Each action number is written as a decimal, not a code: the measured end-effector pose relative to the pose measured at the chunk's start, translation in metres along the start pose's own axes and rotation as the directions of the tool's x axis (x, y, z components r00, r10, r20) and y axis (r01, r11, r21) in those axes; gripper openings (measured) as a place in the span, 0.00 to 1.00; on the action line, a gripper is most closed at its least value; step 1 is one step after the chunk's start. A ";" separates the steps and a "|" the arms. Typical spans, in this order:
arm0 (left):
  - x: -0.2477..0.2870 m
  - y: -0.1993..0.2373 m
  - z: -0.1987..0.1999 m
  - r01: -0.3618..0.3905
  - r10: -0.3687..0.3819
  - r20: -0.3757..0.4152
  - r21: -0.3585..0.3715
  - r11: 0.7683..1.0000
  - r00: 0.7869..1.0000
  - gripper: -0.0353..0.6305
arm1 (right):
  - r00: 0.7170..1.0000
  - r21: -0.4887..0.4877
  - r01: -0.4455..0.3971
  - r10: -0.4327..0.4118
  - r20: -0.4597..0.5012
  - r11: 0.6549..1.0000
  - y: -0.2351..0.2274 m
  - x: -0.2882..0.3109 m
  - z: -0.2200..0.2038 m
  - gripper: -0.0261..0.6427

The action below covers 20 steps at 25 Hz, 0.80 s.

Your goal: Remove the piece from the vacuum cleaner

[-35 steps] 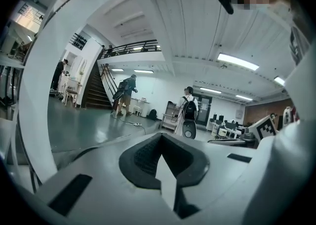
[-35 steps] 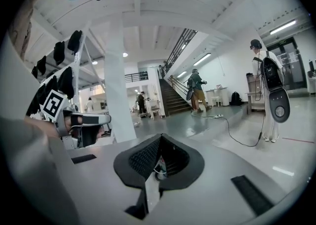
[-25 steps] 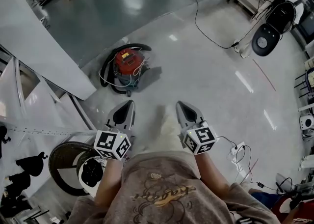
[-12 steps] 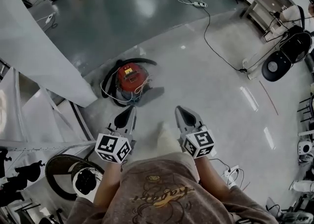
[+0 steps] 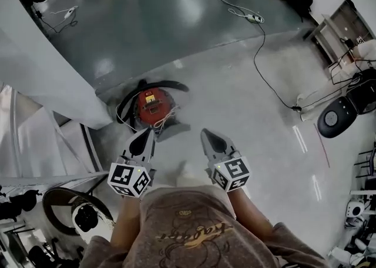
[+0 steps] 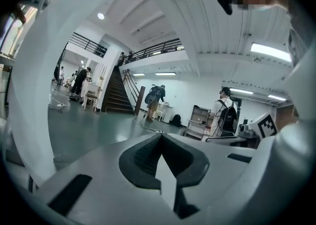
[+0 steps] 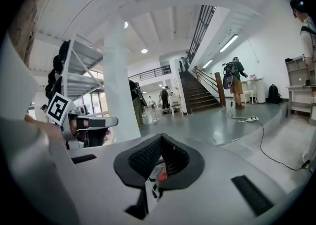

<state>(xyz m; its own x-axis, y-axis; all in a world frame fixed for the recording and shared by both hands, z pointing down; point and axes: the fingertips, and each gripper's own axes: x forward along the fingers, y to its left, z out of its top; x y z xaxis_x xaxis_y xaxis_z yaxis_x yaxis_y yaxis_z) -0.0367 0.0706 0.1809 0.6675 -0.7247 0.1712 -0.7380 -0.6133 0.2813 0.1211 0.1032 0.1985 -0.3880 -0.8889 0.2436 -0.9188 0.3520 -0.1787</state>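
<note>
A red vacuum cleaner (image 5: 154, 104) stands on the shiny grey floor, with a black hose (image 5: 161, 84) curled round it and a white cord draped over it. My left gripper (image 5: 147, 133) and right gripper (image 5: 206, 134) are held out side by side, both shut and empty, a short way short of the vacuum. In the left gripper view the left gripper (image 6: 162, 138) has its jaws together. In the right gripper view the right gripper (image 7: 160, 138) is shut too, and a bit of the red vacuum cleaner (image 7: 161, 172) shows below its pads.
A broad white pillar (image 5: 47, 79) rises just left of the vacuum. A black cable (image 5: 264, 67) runs across the floor to a power strip (image 5: 254, 19). A round black device (image 5: 332, 119) lies at the right. Metal shelving (image 5: 35, 173) stands at the lower left.
The view has advanced toward the vacuum: it sits lower in the head view and closer to both gripper tips. Both grippers stay shut.
</note>
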 end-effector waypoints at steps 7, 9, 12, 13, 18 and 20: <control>0.030 0.001 0.016 -0.073 0.073 0.025 -0.002 0.997 0.997 0.06 | 0.998 0.003 -0.062 0.062 -0.009 0.998 -0.026 0.022 0.009 0.04; 0.029 0.008 0.019 -0.092 0.092 0.031 -0.005 0.996 0.995 0.06 | 0.998 0.013 -0.068 0.068 -0.001 0.998 -0.027 0.029 0.009 0.04; 0.024 0.020 0.021 -0.107 0.107 0.030 -0.001 0.994 0.994 0.06 | 0.998 0.022 -0.069 0.069 0.004 0.997 -0.023 0.040 0.009 0.04; 0.023 0.023 0.021 -0.111 0.111 0.029 -0.001 0.994 0.993 0.06 | 0.998 0.025 -0.068 0.068 0.006 0.997 -0.023 0.042 0.010 0.04; 0.027 0.026 0.022 -0.102 0.102 0.026 0.001 0.995 0.994 0.06 | 0.996 0.035 -0.083 0.082 0.025 0.996 -0.025 0.048 0.015 0.04; 0.028 0.027 0.023 -0.093 0.093 0.030 0.000 0.996 0.995 0.06 | 0.995 0.035 -0.095 0.094 0.032 0.995 -0.023 0.050 0.017 0.05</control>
<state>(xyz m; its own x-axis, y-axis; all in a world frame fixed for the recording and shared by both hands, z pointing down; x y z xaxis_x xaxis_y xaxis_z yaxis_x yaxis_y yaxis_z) -0.0407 0.0264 0.1714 0.5926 -0.7877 0.1683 -0.7970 -0.5432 0.2639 0.1237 0.0456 0.1981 -0.4702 -0.8608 0.1947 -0.8744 0.4246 -0.2347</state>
